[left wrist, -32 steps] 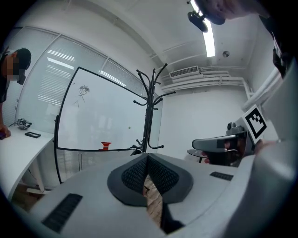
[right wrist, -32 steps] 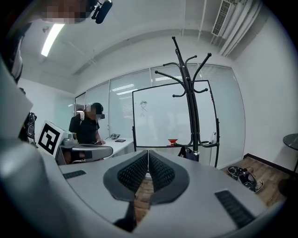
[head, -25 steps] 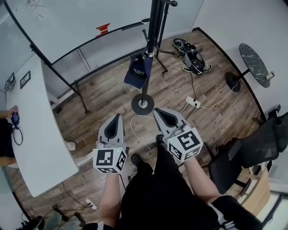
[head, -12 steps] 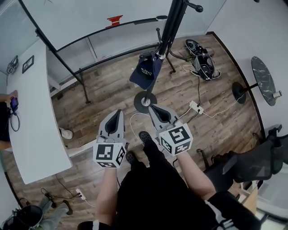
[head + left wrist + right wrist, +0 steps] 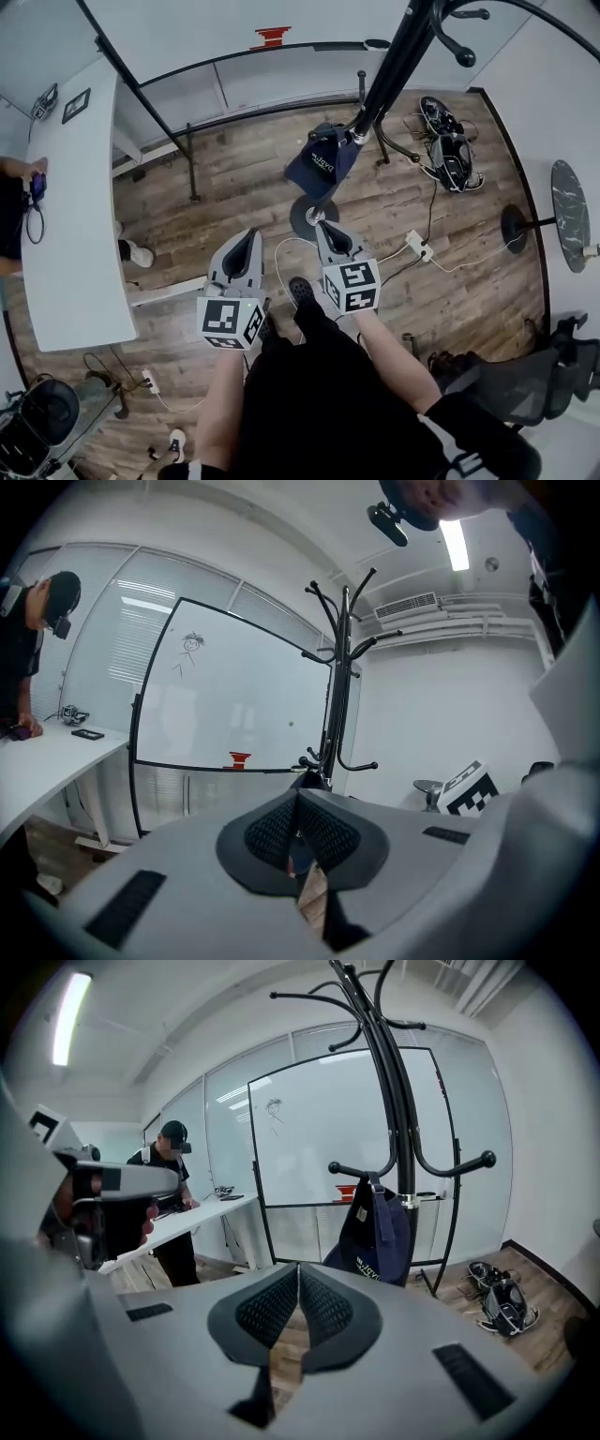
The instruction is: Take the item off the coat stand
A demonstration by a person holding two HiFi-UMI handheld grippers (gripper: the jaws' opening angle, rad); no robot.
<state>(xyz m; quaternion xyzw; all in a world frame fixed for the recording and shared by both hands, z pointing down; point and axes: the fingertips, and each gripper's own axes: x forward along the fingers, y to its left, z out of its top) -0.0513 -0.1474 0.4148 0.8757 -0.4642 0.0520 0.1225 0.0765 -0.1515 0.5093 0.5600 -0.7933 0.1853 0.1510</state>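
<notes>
- The coat stand (image 5: 394,56) looked like black metal, smooth with a slight sheen.
- The cap (image 5: 323,164) was navy cloth, soft and matt.
- The floor (image 5: 234,187) showed wood planks, grainy and dull.
- The left gripper (image 5: 247,234) and the right gripper (image 5: 329,227) had grey matt plastic shells, and their pads (image 5: 267,1309) were black with a rough, dotted texture.
- The whiteboard (image 5: 234,696) was glossy white, and the table (image 5: 70,234) was smooth white.
</notes>
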